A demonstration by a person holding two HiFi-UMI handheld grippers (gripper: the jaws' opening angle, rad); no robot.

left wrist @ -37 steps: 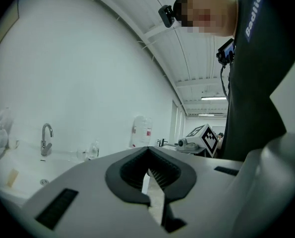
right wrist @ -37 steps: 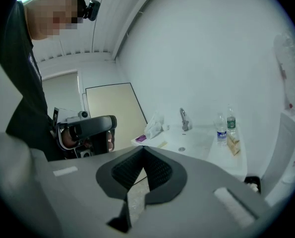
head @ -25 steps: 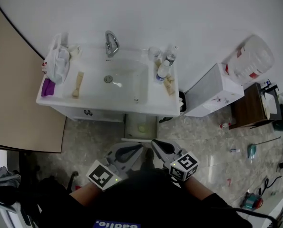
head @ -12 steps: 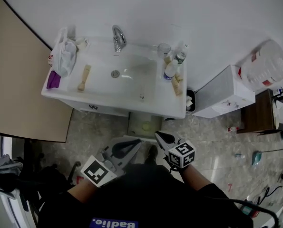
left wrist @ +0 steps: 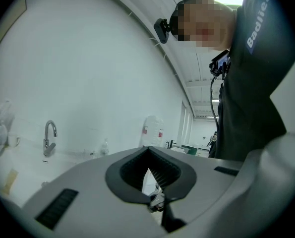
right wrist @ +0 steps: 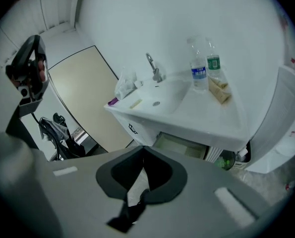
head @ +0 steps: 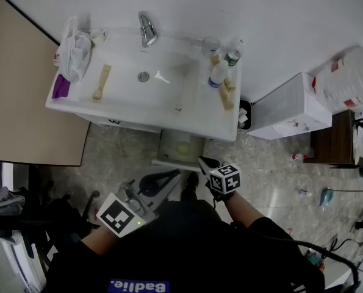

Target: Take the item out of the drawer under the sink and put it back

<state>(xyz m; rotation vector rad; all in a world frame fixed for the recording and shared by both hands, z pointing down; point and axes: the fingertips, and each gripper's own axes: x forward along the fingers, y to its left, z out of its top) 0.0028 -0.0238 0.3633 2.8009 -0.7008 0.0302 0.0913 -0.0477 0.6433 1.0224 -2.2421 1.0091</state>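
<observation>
Possibly risked ramming the drawer (head: 169, 162) instead of seizing the item (head: 183, 149), right gripper (head: 201, 160) and left gripper (head: 176, 174) both closed, empty.

Sink (head: 190, 119) is recorded as white, tap (head: 146, 29) as chrome. Board (head: 28, 115) is noted as beige; floor (head: 266, 170) as grey-beige, veined. Item (head: 183, 148) in the drawer is seen as pale yellow-green. Brush (head: 100, 82) is tan. Bottle labels are logged blue (right wrist: 199, 72) and green (right wrist: 213, 63). Left gripper (head: 172, 176) and right gripper (head: 202, 162) are marked grey with black pads; cubes (head: 117, 217) are patterned in black-and-white squares. Table (head: 330, 142) is dark brown.
</observation>
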